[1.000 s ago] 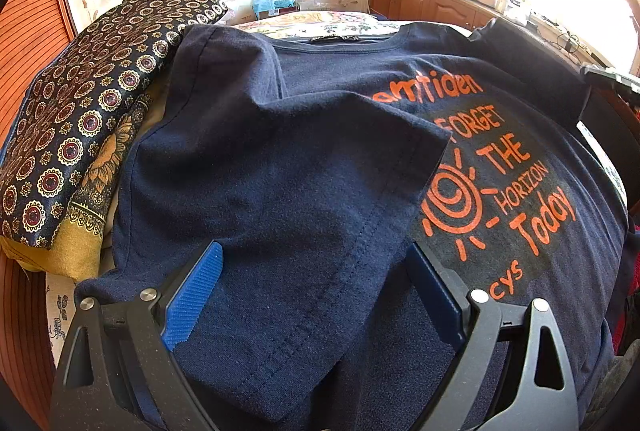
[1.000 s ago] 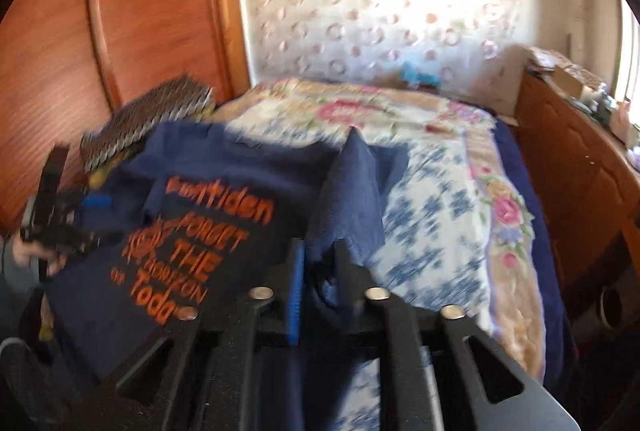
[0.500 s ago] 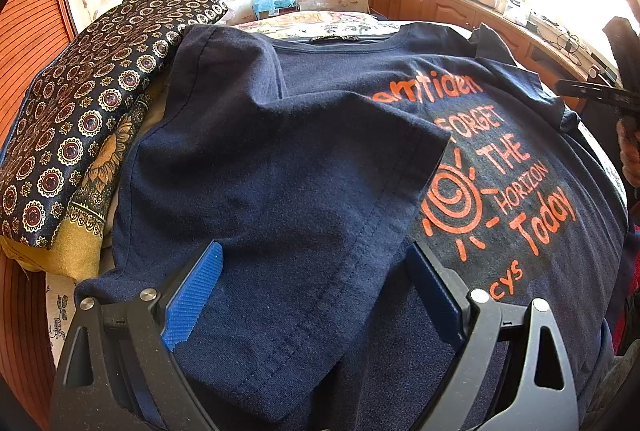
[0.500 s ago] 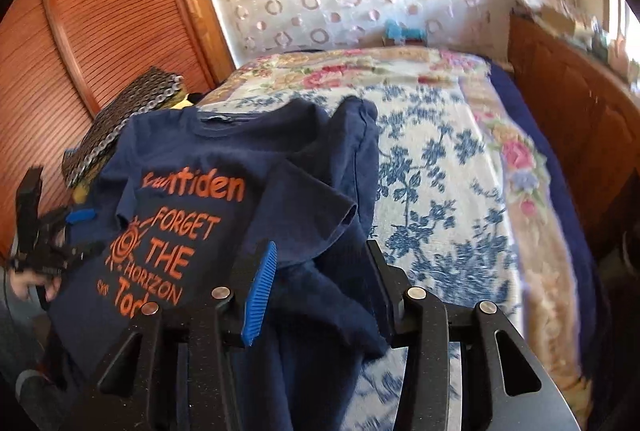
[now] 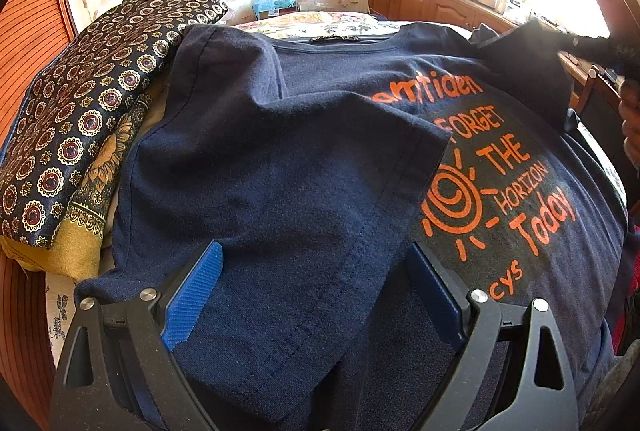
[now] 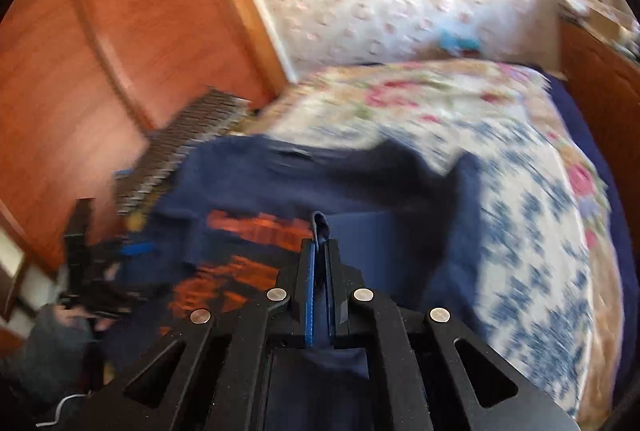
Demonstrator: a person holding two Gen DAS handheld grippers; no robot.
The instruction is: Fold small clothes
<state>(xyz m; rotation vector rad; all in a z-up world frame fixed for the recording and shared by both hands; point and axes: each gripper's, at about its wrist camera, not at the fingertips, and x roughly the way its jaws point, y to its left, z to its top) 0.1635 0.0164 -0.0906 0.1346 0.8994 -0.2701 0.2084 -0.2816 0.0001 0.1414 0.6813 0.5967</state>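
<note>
A navy T-shirt with orange print lies face up on the bed, its left sleeve and side folded in over the chest. My left gripper is open, its blue pads on either side of the folded flap. My right gripper is shut on a fold of the shirt's right side and holds it lifted over the shirt; that view is motion-blurred. The right gripper also shows at the far right of the left wrist view with the raised dark cloth.
A folded patterned navy-and-gold cloth lies left of the shirt. The floral bedspread stretches to the right. A wooden wardrobe stands at the left, a wooden cabinet by the window.
My right gripper let go, opened, then shut again on the shirt's right side and lifted it toward the middle. My left gripper stayed still and open.
</note>
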